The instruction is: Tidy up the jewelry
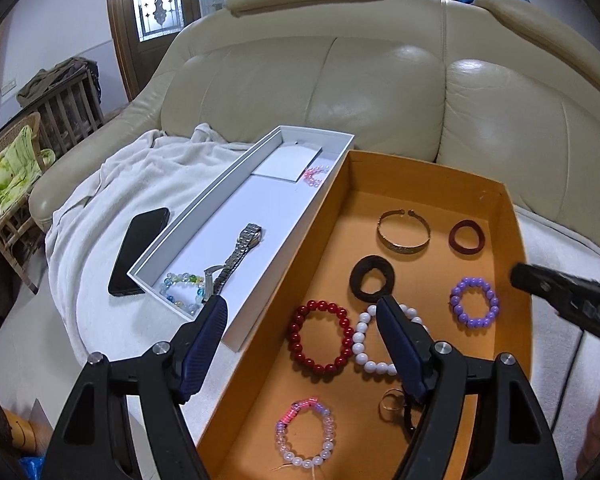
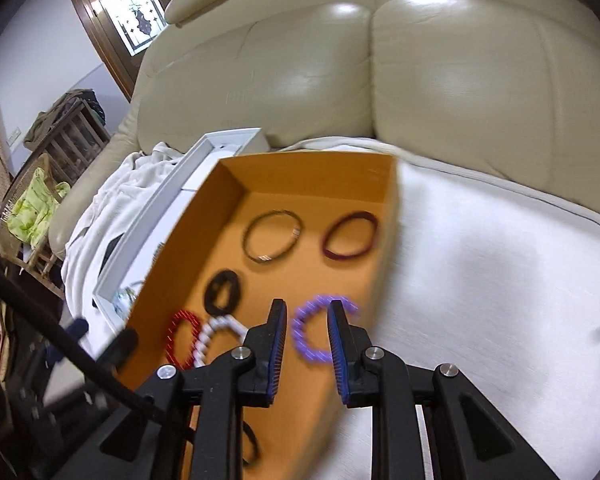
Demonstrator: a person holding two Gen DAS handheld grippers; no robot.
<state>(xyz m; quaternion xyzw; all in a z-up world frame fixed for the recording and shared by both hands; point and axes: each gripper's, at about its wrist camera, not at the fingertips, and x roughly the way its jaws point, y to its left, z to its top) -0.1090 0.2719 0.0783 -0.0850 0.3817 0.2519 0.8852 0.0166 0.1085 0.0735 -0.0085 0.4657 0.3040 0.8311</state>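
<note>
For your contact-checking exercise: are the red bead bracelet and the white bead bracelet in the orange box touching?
Touching. The left wrist view shows the red bead bracelet meeting the white bead bracelet bead to bead, with no orange floor between.

An open orange cardboard box (image 1: 512, 240) holds a red bead bracelet (image 1: 320, 336), a white bead bracelet (image 1: 364, 344), a purple bead bracelet (image 1: 475, 302), a pink-and-white bead bracelet (image 1: 305, 432), a gold cuff bangle (image 1: 404, 232), a dark red ring band (image 1: 466, 237) and a black hair tie (image 1: 373, 279), all lying flat and apart, except that the red and white bracelets touch. Beside it, a long white tray (image 1: 204, 216) carries a silver metal watch (image 1: 240, 252), a blue-green glass bead bracelet (image 1: 182, 288) and a small pink bead bracelet (image 1: 315, 175).
</note>
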